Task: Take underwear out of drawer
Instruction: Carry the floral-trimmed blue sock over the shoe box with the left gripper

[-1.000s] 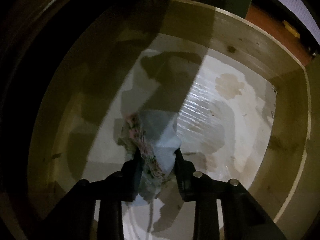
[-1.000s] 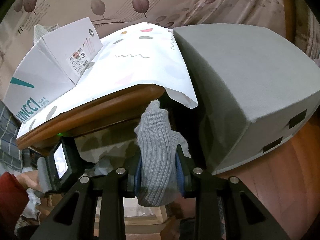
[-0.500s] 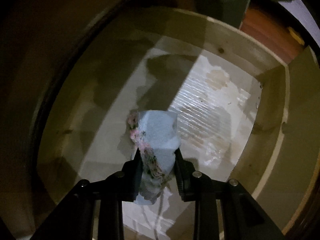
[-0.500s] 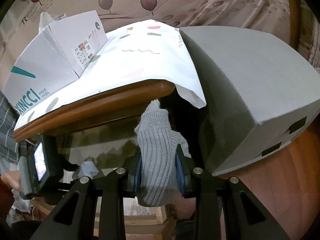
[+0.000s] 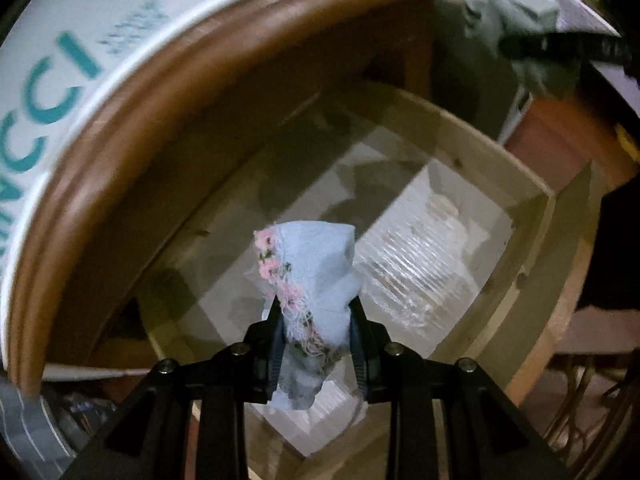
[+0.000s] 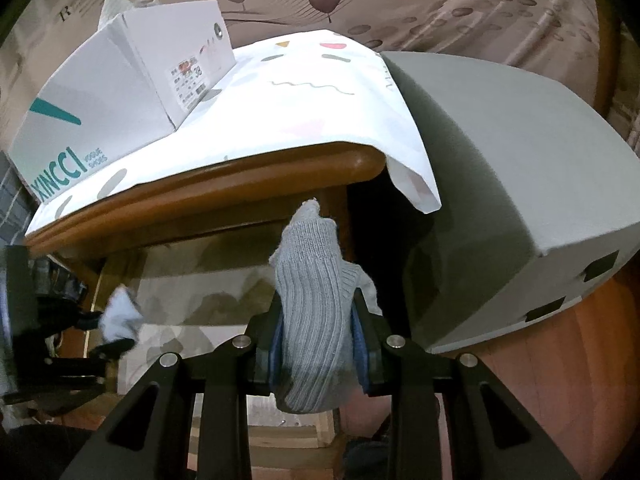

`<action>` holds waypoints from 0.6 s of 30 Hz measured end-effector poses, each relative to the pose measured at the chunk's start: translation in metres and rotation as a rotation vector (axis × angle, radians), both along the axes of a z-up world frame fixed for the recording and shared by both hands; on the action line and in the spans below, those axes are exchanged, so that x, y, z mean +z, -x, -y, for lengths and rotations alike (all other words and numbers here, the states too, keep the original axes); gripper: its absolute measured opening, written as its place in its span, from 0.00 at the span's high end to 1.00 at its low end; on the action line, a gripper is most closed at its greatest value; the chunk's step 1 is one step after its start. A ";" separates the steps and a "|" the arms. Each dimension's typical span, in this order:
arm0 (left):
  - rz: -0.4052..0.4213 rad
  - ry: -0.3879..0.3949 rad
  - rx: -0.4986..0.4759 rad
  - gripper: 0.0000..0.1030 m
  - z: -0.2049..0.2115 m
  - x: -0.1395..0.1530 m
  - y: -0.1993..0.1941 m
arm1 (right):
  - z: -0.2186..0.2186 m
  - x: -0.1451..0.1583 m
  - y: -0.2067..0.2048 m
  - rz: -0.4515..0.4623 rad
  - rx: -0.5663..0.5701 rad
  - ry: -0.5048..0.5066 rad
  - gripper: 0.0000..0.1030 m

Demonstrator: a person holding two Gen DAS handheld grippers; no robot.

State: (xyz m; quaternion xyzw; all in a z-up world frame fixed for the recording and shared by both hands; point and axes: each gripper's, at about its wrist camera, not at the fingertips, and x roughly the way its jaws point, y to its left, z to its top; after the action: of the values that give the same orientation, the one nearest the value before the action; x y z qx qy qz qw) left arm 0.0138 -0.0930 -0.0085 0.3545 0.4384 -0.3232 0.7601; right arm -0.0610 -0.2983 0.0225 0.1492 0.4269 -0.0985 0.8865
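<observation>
Left wrist view: we saw the left gripper (image 5: 316, 316) clamped tight on the underwear (image 5: 312, 276), pale blue with pink floral lace trim. The bundle hung above the open wooden drawer (image 5: 532, 264), clear of its pale lined floor. The brown edge of the worktop (image 5: 132, 120) curved overhead, a white shoebox (image 5: 52, 72) on it.

Right wrist view: the right gripper (image 6: 316, 320) was nearly closed, pinching a grey ribbed sock (image 6: 312, 320). We noted the underwear (image 6: 120, 316) at far left, held by the left gripper (image 6: 104, 332) before the drawer. A grey box (image 6: 500, 184) stood just beside the worktop (image 6: 224, 204).
</observation>
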 end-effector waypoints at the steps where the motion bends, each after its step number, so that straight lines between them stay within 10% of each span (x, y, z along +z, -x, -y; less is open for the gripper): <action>1: 0.017 0.007 0.022 0.72 -0.001 0.003 0.002 | 0.000 0.000 0.000 -0.001 0.001 0.003 0.75; 18: 0.099 0.287 0.440 0.72 -0.063 0.098 0.021 | -0.007 -0.007 -0.004 -0.044 0.022 0.015 0.74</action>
State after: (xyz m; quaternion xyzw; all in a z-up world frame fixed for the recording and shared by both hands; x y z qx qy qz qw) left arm -0.0076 -0.0303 0.0892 0.1546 0.4170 -0.1912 0.8750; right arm -0.0566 -0.2917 0.0151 0.1356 0.4472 -0.0952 0.8790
